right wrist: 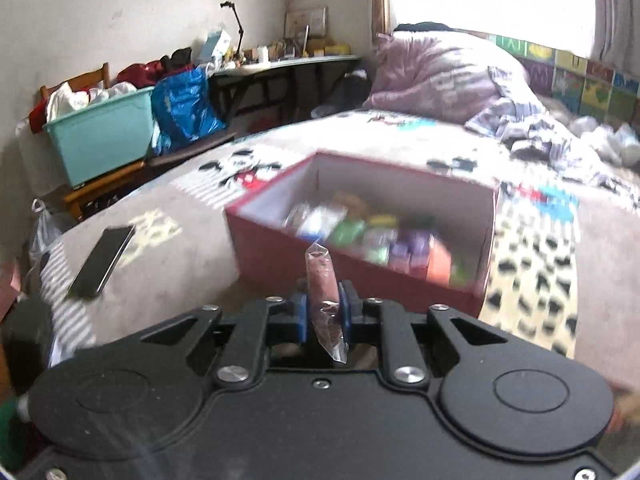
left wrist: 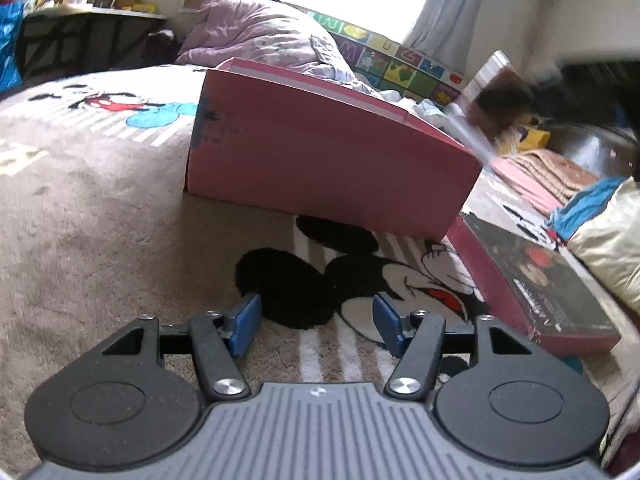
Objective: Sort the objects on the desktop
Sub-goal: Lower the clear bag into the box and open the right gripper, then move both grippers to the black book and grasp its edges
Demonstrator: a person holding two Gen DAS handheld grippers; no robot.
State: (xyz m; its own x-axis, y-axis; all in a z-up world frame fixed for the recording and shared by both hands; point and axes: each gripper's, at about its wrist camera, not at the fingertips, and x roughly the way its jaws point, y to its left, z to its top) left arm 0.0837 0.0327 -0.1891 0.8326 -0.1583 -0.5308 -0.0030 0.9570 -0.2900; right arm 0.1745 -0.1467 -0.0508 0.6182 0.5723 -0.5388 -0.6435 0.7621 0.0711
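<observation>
- Right gripper (right wrist: 323, 312): jaws clamped on a small clear packet (right wrist: 323, 288) of brown stuff, held in the air just in front of the pink box (right wrist: 280, 256).
- Pink box: open on the bed (right wrist: 180, 264), with blurred, colourful small items inside.
- Left gripper (left wrist: 316, 326): jaws apart, nothing between them, above the blanket near the box.
- Phone (right wrist: 102, 261): on the bed, left of the box.
</observation>
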